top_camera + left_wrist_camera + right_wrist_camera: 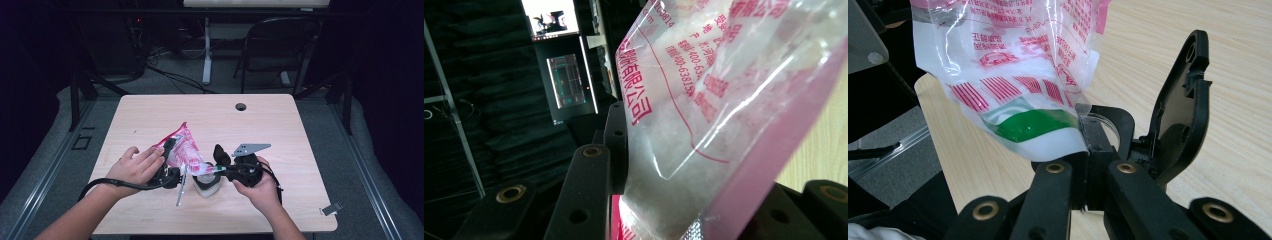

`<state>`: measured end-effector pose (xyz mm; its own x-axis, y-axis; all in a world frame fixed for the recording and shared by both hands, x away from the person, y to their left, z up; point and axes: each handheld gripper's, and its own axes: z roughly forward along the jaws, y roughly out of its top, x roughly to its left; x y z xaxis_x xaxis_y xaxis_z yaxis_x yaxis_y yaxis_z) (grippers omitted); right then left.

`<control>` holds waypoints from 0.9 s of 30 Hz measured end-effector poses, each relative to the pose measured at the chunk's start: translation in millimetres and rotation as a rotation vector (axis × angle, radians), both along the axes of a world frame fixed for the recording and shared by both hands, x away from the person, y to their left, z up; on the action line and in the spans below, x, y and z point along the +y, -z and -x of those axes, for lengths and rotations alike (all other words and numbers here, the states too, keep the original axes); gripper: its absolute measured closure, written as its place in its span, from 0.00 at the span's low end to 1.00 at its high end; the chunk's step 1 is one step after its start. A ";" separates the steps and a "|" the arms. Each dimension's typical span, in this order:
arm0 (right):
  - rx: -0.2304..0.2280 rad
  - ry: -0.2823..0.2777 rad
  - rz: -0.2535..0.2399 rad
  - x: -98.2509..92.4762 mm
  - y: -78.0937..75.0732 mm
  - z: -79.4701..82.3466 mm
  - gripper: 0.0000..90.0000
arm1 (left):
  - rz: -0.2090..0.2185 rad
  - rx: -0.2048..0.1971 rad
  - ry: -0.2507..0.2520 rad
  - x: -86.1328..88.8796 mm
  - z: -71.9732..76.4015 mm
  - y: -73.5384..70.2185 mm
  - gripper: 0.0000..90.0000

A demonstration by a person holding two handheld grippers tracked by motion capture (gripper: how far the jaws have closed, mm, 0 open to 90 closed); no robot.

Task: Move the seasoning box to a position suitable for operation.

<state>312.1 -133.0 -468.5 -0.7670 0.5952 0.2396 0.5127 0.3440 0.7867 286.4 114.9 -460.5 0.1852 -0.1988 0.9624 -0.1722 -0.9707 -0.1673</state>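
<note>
A clear plastic bag (182, 150) with pink print and white contents hangs over the middle of the wooden table (150, 115). My left gripper (171, 150) is shut on the bag's upper left part, and the bag (704, 115) sits between its black jaws. My right gripper (214, 170) is shut on the bag's lower corner, white and green (1033, 125), with the jaws pressed together (1087, 137). Just below that corner stands a small white jar (207, 187) with its black flip lid (1178, 110) up. A thin silvery strip (180, 191) hangs below the bag.
A cable hole (241, 106) lies near the table's far edge. A small grey object (331, 209) sits at the front right corner. A folding chair (280, 45) and a desk leg (206, 55) stand on the floor beyond the table.
</note>
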 end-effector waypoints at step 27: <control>-0.001 0.003 0.000 -1.0 0.1 -0.1 1.00 | 0.001 -0.010 0.005 -1.4 0.8 -1.4 0.80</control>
